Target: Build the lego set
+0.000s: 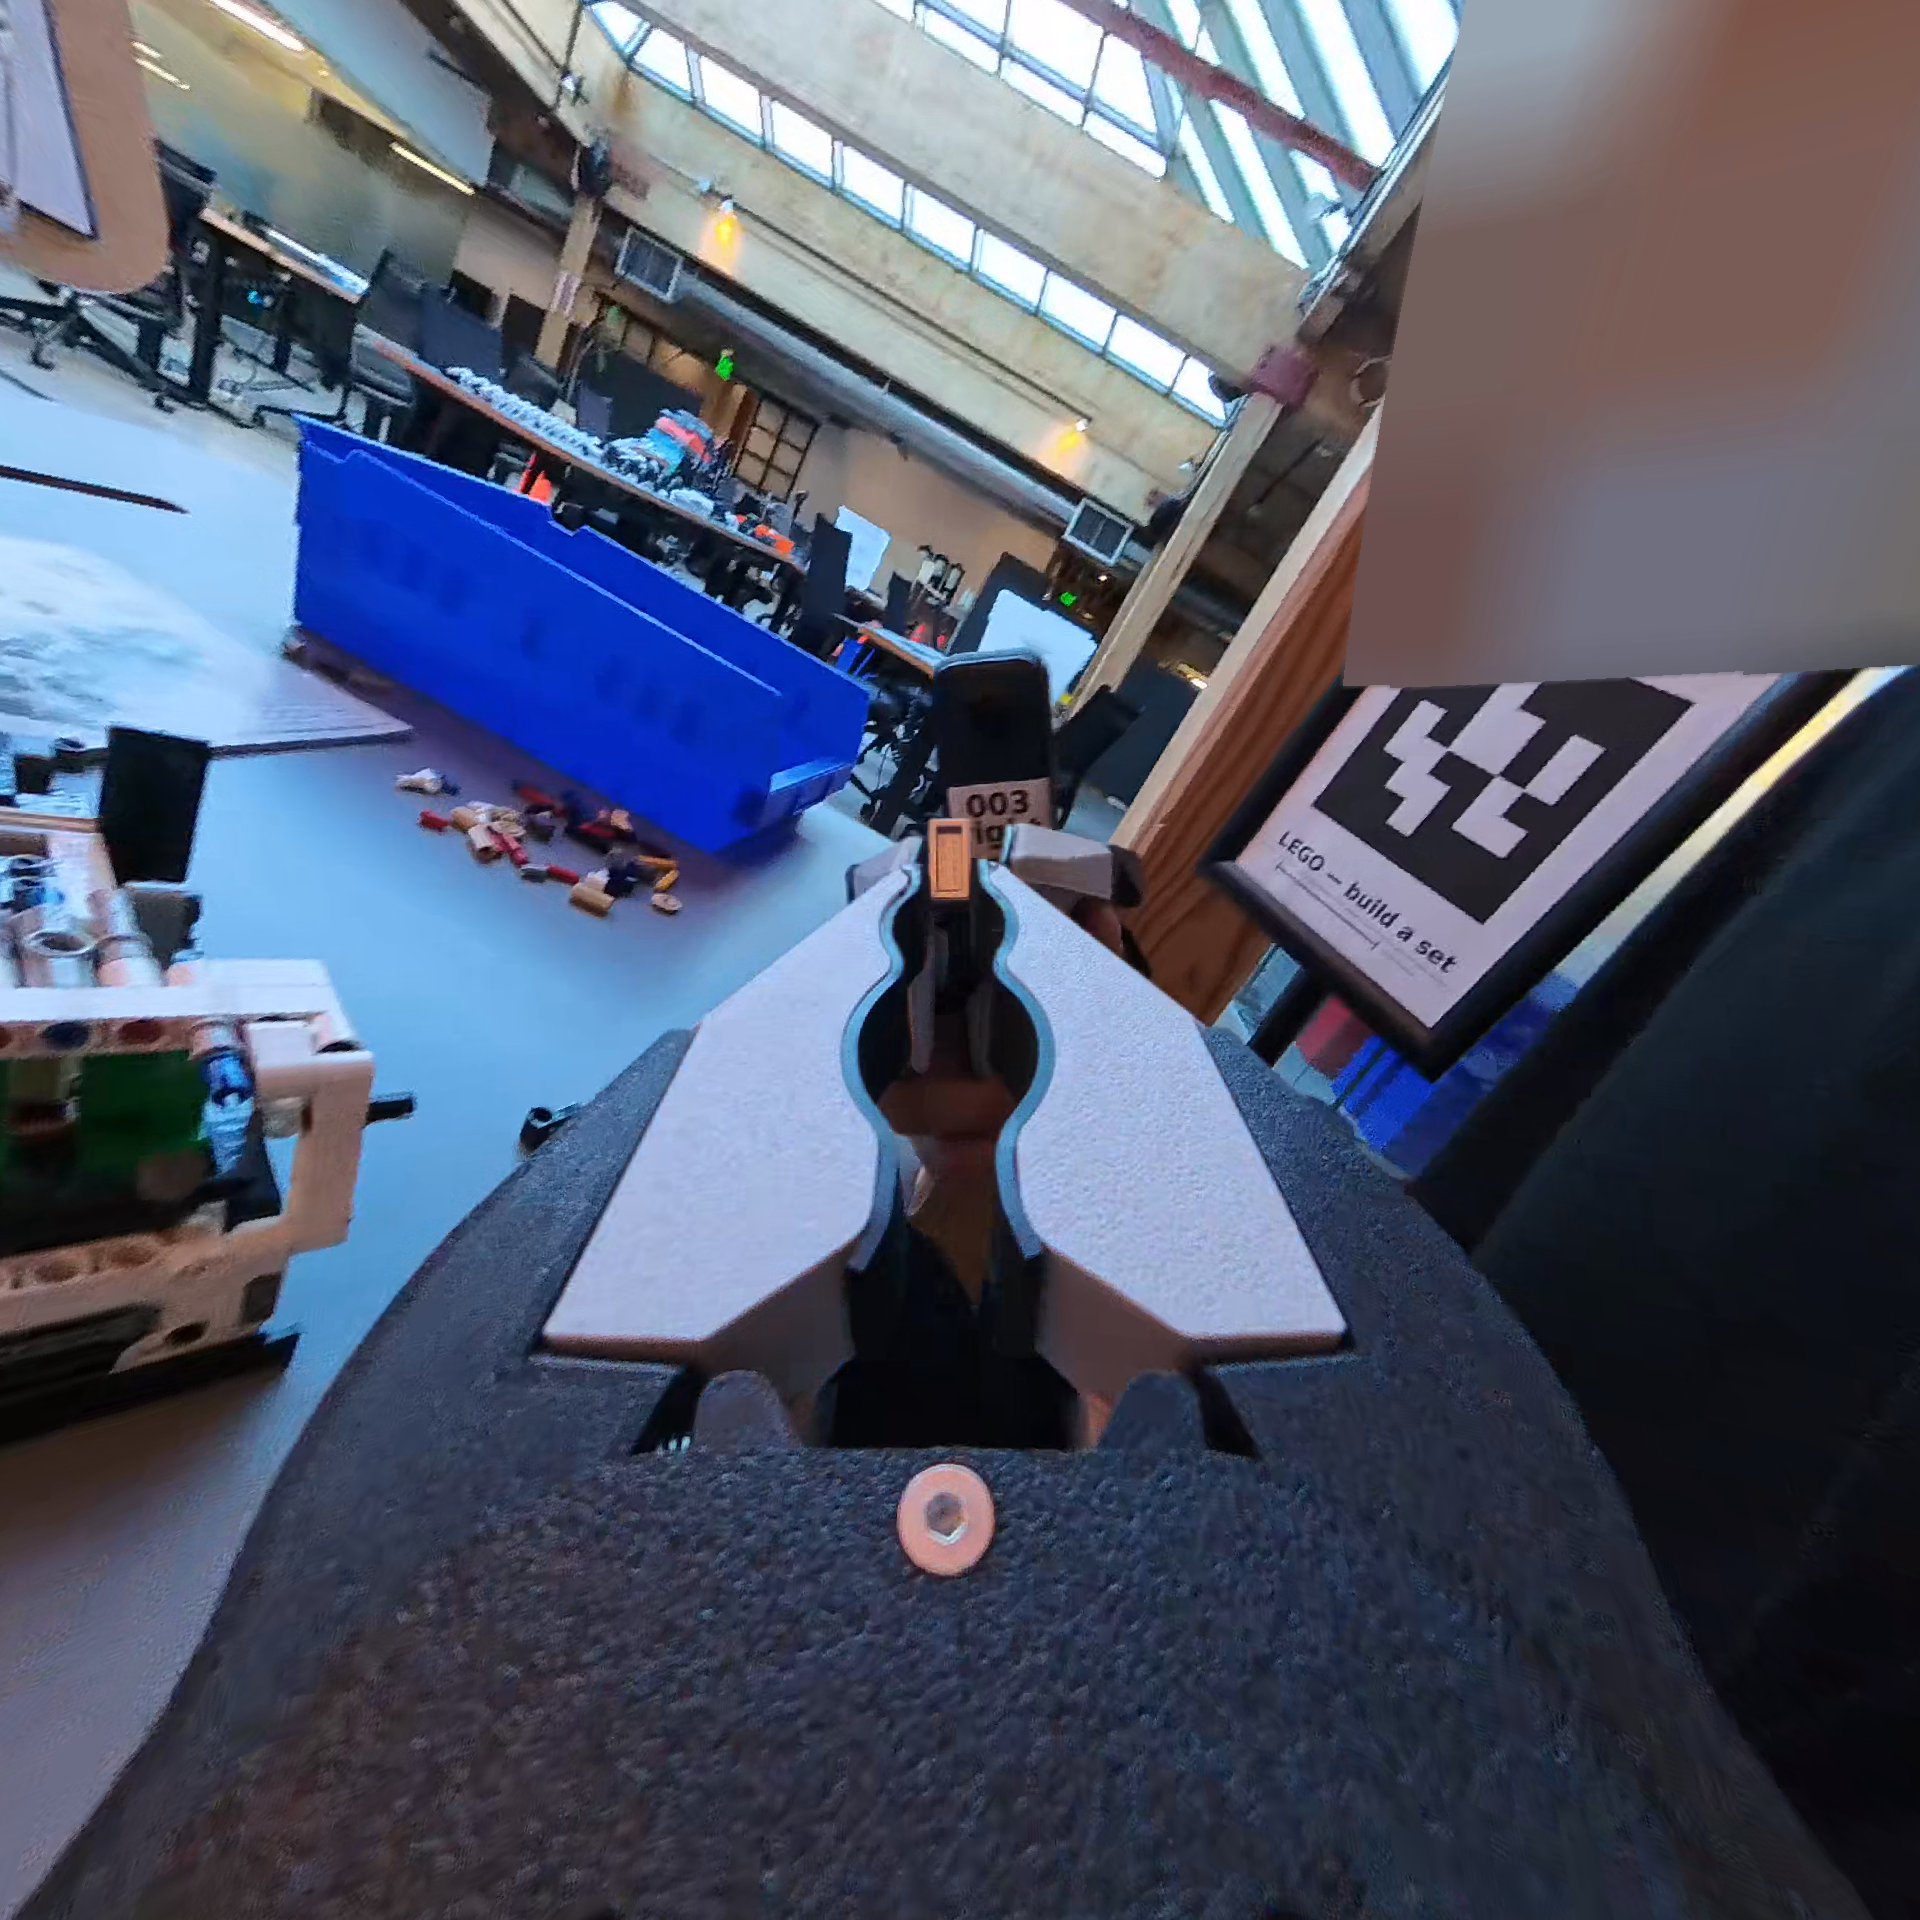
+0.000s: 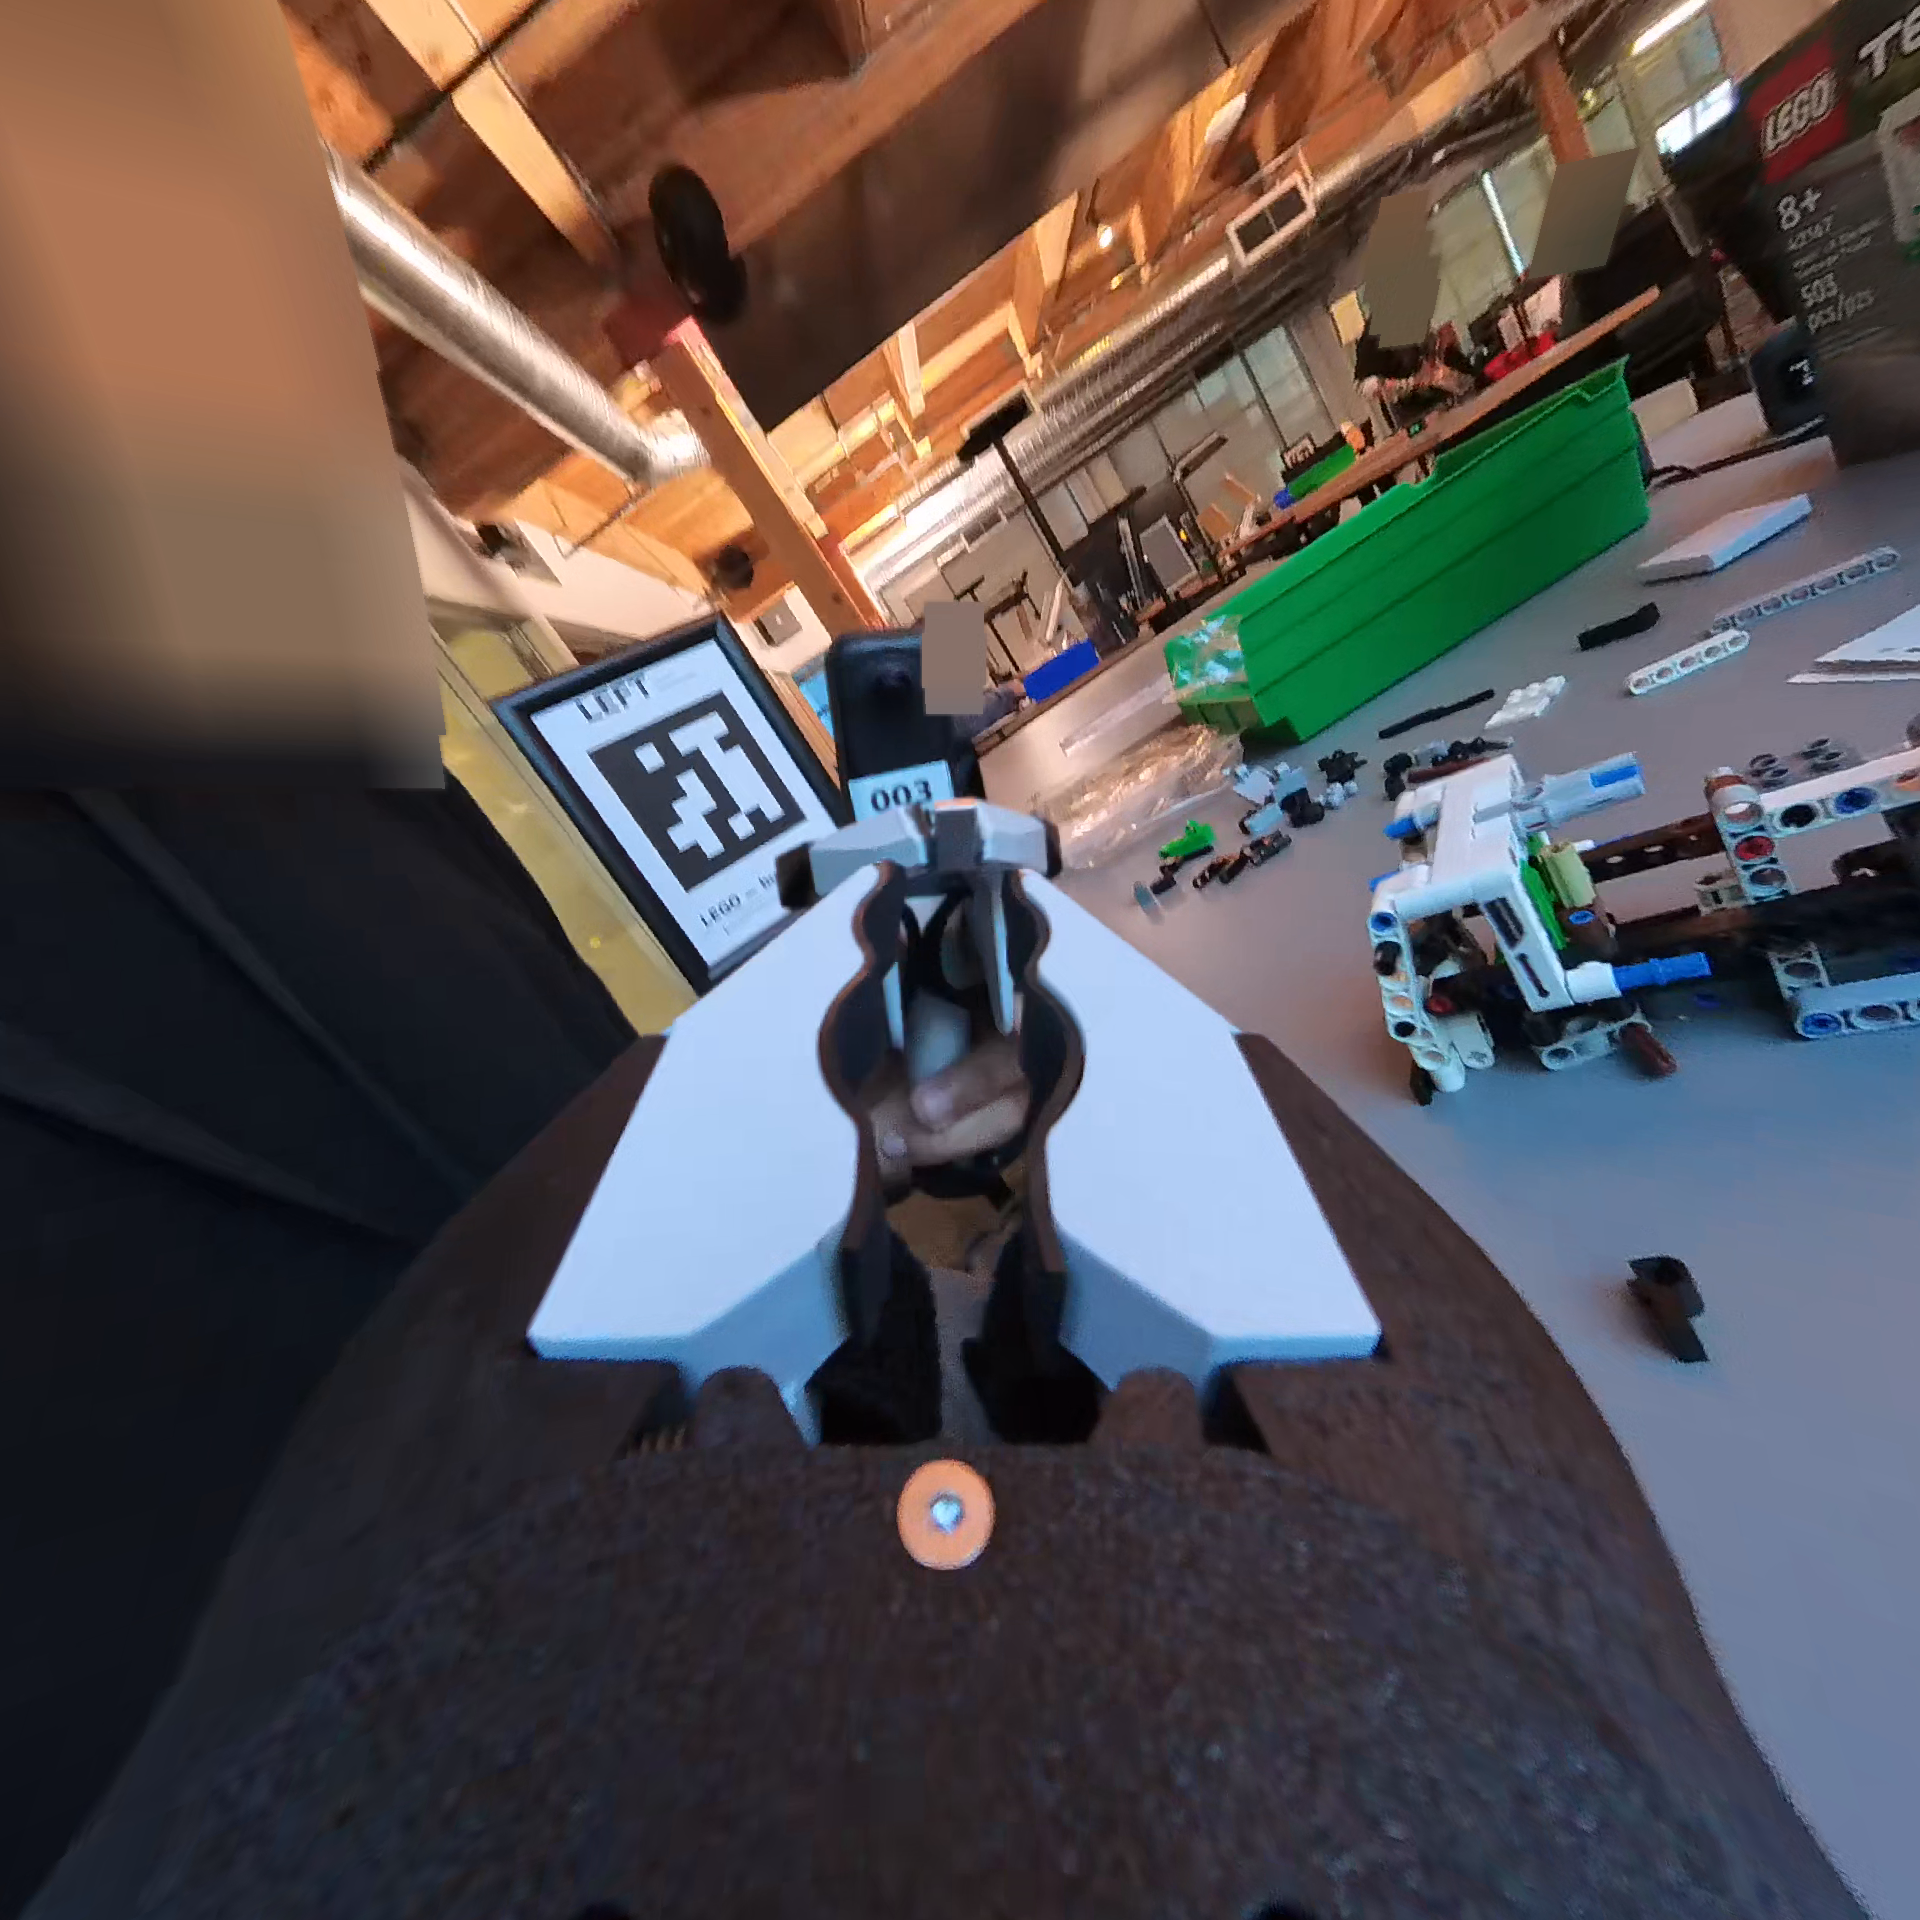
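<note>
1. I am holding both tools off the table, tip to tip. The left gripper (image 1: 949, 883) is showing a narrow gap and appears to be pinching a small pale piece (image 1: 949, 868). The tips are crowded, so I am treating that grip as probable only.
2. The right gripper (image 2: 951, 883) is also standing narrow. I cannot tell whether it is gripping the piece or only meeting it.
3. Below, a black pin (image 2: 1668, 1304) is lying toward the table's near edge. The partly built model (image 2: 1507, 935) is sitting farther in.
4. Loose parts (image 1: 551, 842) are lying beside the blue bin (image 1: 540, 623). The green bin (image 2: 1455, 582) is standing toward the far edge.
5. To do the handover well, I am keeping both tools on one axis. I am closing the receiving fingers squarely before easing the other pair, then carrying the piece to the model.
</note>
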`<state>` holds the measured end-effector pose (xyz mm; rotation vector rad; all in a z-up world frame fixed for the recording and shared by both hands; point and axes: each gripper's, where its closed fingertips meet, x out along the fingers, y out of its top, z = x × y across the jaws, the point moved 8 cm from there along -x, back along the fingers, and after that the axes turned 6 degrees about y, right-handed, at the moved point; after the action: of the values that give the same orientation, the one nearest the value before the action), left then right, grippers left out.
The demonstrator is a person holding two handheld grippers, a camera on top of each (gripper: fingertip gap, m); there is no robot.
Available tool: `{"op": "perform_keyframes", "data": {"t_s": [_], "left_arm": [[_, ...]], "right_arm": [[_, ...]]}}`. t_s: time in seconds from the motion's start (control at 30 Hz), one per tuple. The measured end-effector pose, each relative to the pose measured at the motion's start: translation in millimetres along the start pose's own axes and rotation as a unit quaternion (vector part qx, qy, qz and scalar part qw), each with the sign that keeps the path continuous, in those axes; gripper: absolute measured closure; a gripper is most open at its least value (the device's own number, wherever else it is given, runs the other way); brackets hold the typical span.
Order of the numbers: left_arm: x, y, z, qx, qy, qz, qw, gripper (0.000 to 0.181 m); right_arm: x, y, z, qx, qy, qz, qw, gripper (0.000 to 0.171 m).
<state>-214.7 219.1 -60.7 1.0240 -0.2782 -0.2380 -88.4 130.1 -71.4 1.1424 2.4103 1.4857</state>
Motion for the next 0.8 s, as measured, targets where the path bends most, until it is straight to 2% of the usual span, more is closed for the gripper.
{"op": "perform_keyframes", "data": {"t_s": [0.1,0.3,0.8], "left_arm": [[2.7,-1.1,3.8,0.001,-0.008,0.011,1.000,0.175],[2.9,-5.2,3.9,-0.016,-0.012,0.016,1.000,0.175],[7.5,-9.2,4.5,-0.033,-0.018,0.002,0.999,0.174]], "right_arm": [[2.4,1.9,-1.4,0.019,0.028,0.025,0.999,0.156],[4.6,-0.1,-0.6,0.015,0.028,0.030,0.999,0.165],[-0.9,-0.6,-3.0,0.017,0.012,0.029,0.999,0.165]]}}
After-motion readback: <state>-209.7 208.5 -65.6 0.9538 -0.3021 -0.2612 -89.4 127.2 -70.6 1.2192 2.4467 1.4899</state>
